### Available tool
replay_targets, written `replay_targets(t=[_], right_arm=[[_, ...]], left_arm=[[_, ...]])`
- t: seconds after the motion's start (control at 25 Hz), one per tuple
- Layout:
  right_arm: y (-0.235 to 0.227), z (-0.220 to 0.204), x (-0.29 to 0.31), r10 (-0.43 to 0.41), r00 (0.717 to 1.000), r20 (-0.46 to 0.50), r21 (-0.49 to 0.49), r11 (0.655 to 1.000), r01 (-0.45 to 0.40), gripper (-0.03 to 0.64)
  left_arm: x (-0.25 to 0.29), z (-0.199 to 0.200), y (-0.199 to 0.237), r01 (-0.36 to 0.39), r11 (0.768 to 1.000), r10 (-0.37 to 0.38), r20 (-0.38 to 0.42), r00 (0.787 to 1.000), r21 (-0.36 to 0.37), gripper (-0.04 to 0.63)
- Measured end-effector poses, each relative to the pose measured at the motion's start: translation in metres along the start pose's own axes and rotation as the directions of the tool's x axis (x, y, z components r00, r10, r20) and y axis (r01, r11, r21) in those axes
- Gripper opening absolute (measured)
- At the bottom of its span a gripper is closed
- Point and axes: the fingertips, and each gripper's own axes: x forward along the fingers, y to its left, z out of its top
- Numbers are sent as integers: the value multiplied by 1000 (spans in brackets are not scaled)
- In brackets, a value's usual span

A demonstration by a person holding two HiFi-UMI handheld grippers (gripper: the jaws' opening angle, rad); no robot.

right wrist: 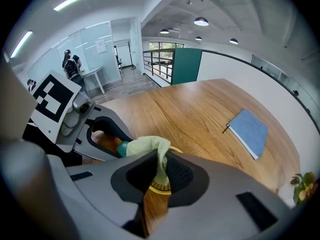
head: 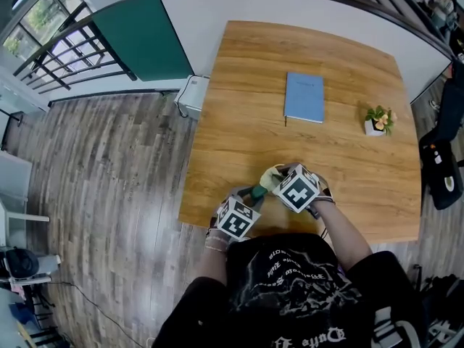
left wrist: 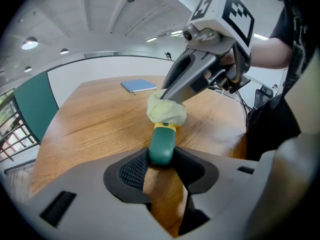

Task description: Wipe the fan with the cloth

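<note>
Handheld fan (left wrist: pixel 162 143): green handle is clamped in left claw (left wrist: pixel 161 160), lower centre of frame. Yellow cloth (right wrist: pixel 148 146): is pinched in right claw (right wrist: pixel 160 176) and pressed over fan head.

We see the fan (left wrist: pixel 162 144) handle in smooth, faintly glossy green plastic, a soft, crumpled pale cloth (left wrist: pixel 166 111), a table (left wrist: pixel 90 119) of grained wood with satin sheen, and the left gripper (left wrist: pixel 162 160) in matt grey plastic with black ribbed pads (left wrist: pixel 133 172).
</note>
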Motion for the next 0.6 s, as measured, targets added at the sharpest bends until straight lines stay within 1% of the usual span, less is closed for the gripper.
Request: replay_targets(t=[0.08,0.24,0.4,0.52,0.6], right_arm=[[-2,2,0,4,1000,11,20,1000,-4,58],[-6,4,2,18,999,34,94,995,-22,60],[-12,8,2,13,999,47,140,990,-20,61],[-22,10,1,-17,998,56,179,984,6,60],[-37,9,-2,-73,996,57,205,977,60,54]], left_arm=[[0,1,0,-1,1000,1,0,1000,-3,183],[0,1,1,-3,1000,3,-4,1000,-10,181],[-1,2,2,-8,1000,7,-3,1000,-17,179],[-1,1,2,-9,1000,9,-3,1000,-18,178],[-1,1,2,-9,1000,9,-3,1000,-15,178]])
